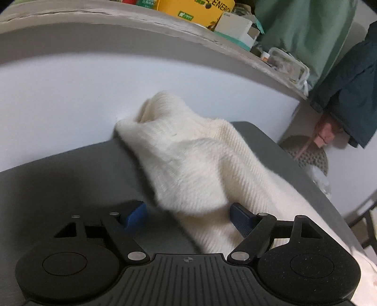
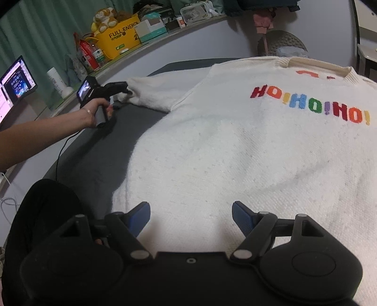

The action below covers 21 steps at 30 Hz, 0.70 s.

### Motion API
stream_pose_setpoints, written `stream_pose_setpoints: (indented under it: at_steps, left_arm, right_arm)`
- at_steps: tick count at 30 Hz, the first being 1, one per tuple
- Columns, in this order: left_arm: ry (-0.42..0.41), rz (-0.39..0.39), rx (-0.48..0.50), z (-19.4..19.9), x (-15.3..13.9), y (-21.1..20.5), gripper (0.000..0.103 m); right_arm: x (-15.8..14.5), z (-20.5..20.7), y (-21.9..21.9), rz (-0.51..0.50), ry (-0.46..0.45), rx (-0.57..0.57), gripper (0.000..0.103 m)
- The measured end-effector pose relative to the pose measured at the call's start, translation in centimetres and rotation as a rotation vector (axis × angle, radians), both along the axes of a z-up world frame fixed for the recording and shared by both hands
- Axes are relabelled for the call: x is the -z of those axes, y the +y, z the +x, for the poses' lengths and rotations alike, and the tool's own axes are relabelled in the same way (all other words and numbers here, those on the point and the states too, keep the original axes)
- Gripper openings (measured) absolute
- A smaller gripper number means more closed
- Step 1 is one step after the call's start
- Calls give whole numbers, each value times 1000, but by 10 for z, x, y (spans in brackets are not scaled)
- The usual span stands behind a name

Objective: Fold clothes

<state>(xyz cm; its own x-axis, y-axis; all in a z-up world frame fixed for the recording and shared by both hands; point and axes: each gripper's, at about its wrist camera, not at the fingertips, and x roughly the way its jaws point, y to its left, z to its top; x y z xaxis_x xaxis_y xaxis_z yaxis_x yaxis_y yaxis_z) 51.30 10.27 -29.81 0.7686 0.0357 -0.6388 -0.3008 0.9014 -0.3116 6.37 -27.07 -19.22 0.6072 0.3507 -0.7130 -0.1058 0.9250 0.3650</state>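
A white knit sweater (image 2: 235, 153) with coloured "HO!HO!HO!" letters lies spread face up on a dark grey table (image 2: 113, 141). Its left sleeve (image 1: 188, 162) stretches out toward the wall, the cuff raised at the far end. My left gripper (image 1: 188, 217) is open, its blue pads either side of the sleeve's near part, low over the table. In the right wrist view the left gripper (image 2: 122, 90) sits at the sleeve's cuff end. My right gripper (image 2: 190, 215) is open and empty, hovering over the sweater's lower hem area.
A curved shelf along the wall holds a yellow box (image 2: 117, 35), a plush toy (image 2: 103, 17), cartons and a clear container (image 1: 287, 63). A laptop (image 2: 16, 82) stands at the left. Dark and green clothes (image 1: 348, 89) hang at the right. A round stool (image 2: 280, 43) is beyond the table.
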Motion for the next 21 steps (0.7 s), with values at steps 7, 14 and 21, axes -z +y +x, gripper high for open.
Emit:
stream_pose_setpoints:
  at_steps: [7, 14, 21]
  left_arm:
    - [5, 195, 89, -2, -28, -22, 17]
    - [131, 500, 185, -26, -77, -23, 19]
    - [235, 600, 111, -45, -49, -1, 94]
  right_arm:
    - [3, 0, -5, 9, -1, 15, 76]
    - [-3, -11, -9, 8, -33, 16, 76]
    - [-9, -20, -5, 16, -43, 2, 76]
